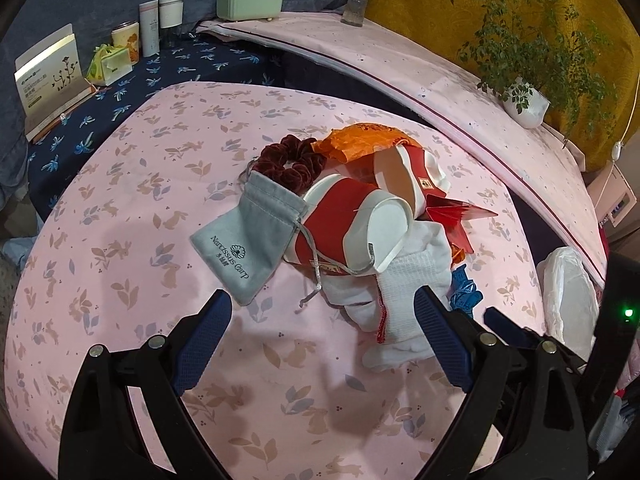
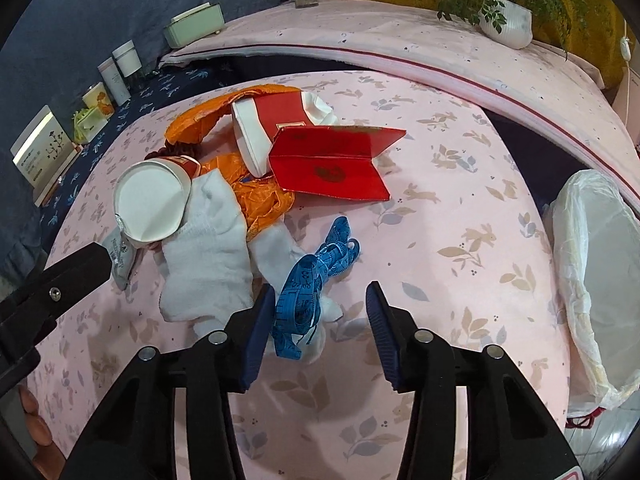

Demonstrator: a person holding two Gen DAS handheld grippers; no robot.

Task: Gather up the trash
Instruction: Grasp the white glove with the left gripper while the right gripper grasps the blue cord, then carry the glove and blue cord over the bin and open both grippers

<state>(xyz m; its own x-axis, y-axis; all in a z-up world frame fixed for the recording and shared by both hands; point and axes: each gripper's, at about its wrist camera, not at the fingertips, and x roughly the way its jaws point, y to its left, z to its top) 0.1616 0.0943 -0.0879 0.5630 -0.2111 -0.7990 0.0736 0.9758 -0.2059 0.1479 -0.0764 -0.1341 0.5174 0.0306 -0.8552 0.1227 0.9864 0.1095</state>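
On the pink rabbit-print cloth (image 1: 132,264) lies a heap: a grey drawstring pouch (image 1: 248,236), two red-and-white paper cups (image 1: 352,224) on their sides, a dark red scrunchie (image 1: 288,160), an orange wrapper (image 1: 360,140), a white sock (image 1: 404,292) and a folded red card (image 2: 332,160). My left gripper (image 1: 320,340) hangs open just in front of the pouch and sock, its right finger by the sock's edge. My right gripper (image 2: 320,336) is open around a blue tape measure (image 2: 316,276). The tape lies against the left pad, and the right pad stands clear of it.
A bin lined with a white bag (image 2: 600,272) stands off the cloth's right edge. Behind, on a dark blue cloth, are bottles (image 1: 150,28), a jar and a card box (image 1: 48,76). A raised pink ledge carries a green box (image 1: 250,2), a vase and a potted plant (image 1: 526,104).
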